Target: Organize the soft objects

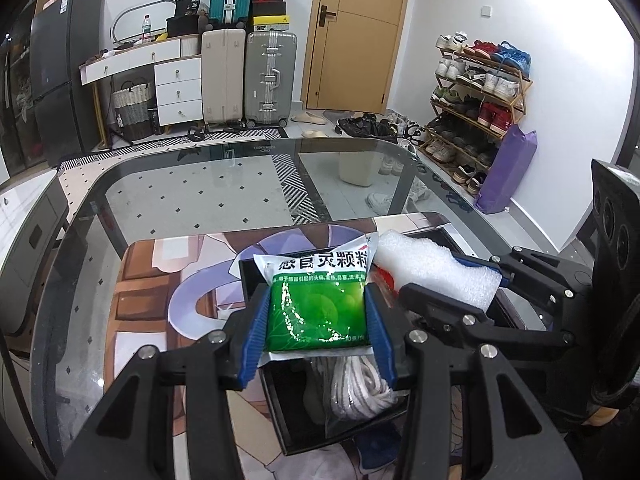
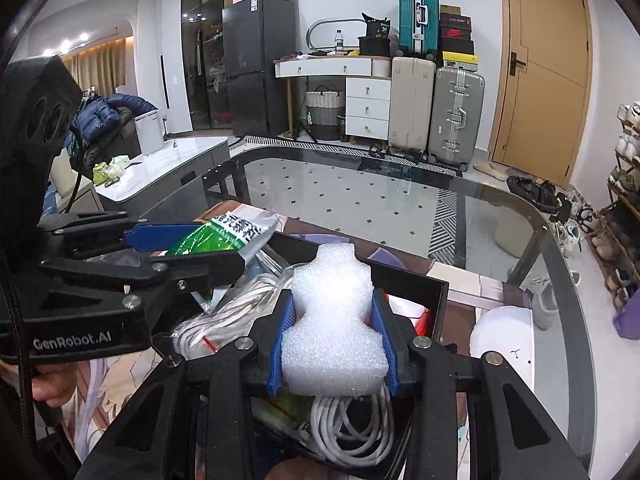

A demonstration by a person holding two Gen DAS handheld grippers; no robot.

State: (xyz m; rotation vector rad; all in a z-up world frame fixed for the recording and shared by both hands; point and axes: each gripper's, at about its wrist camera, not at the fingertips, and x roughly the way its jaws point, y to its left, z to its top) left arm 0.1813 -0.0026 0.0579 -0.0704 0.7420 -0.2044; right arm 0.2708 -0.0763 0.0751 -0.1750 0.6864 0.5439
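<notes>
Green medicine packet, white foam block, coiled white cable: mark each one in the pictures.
green medicine packet [image 1: 318,308], left wrist view, middle of its green face.
white foam block [image 2: 334,332], right wrist view, centre of the foam.
coiled white cable [image 2: 352,432], right wrist view, loops below the foam.

A glass table [image 1: 192,184] carries a printed mat [image 1: 160,280] with a black tray [image 1: 292,436] on it.

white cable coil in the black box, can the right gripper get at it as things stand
Probably not yet. The right gripper is shut on the white foam piece, so its fingers are occupied. The white cable coil lies directly beneath in the black box, otherwise uncovered; letting go of the foam would free the way.
</notes>
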